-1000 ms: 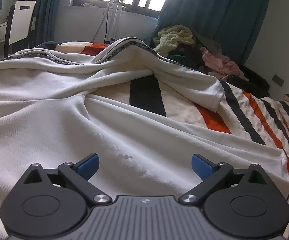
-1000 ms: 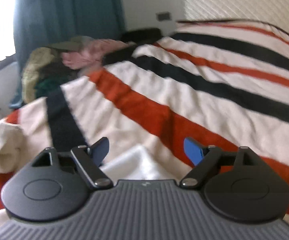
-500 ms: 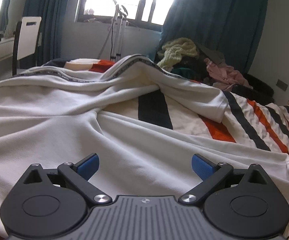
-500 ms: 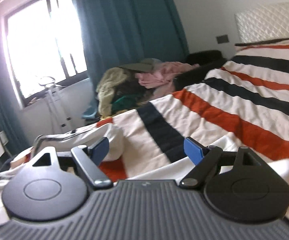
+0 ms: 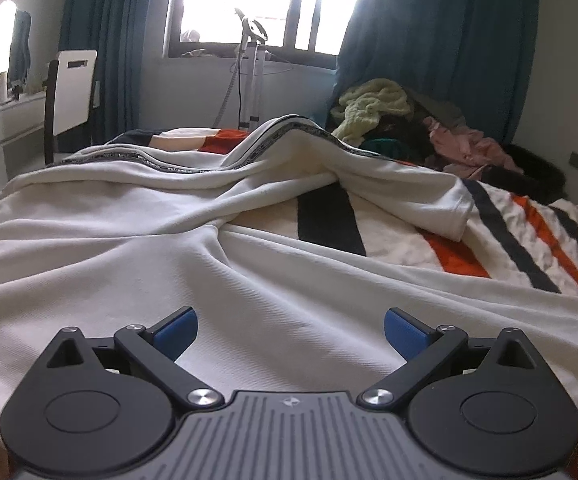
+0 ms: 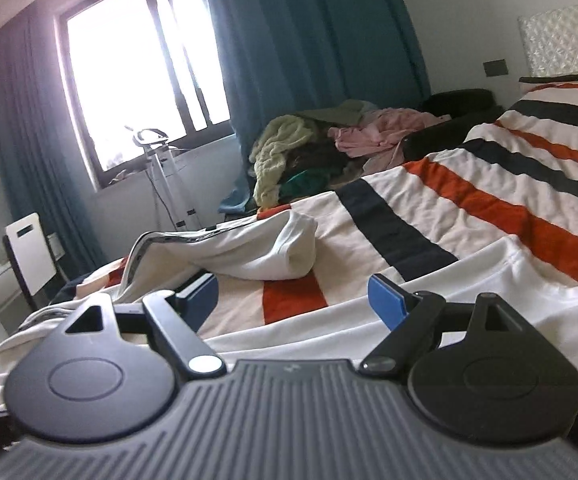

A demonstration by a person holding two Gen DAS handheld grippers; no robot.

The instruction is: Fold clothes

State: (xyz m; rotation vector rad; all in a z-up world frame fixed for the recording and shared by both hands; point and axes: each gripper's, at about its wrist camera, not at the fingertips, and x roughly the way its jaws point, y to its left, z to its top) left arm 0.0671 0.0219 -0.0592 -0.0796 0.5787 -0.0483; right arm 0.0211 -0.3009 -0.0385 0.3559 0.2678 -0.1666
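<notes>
While both grippers hover low over the bed, a large white knit garment with a dark lettered trim band (image 5: 217, 264) lies spread and rumpled across the cream blanket striped in black and orange (image 5: 501, 236). One short sleeve of the garment (image 5: 425, 200) drapes over a black stripe toward the right of the left wrist view, its cuff resting on the blanket. The left gripper (image 5: 291, 326) sits just above the garment's broad front panel, its blue-padded fingers (image 5: 177, 326) spread wide with nothing clamped between them. The right gripper (image 6: 293, 296) points across the garment's near edge, its blue-padded fingers (image 6: 387, 300) likewise well apart and holding nothing; whether they touch the cloth cannot be told. A heap of mixed clothes, pale yellow, pink and dark green (image 6: 321, 148), rests at the far side of the bed before the teal curtains (image 6: 313, 40). A white chair (image 5: 71, 88) stands beside the bed at left.
</notes>
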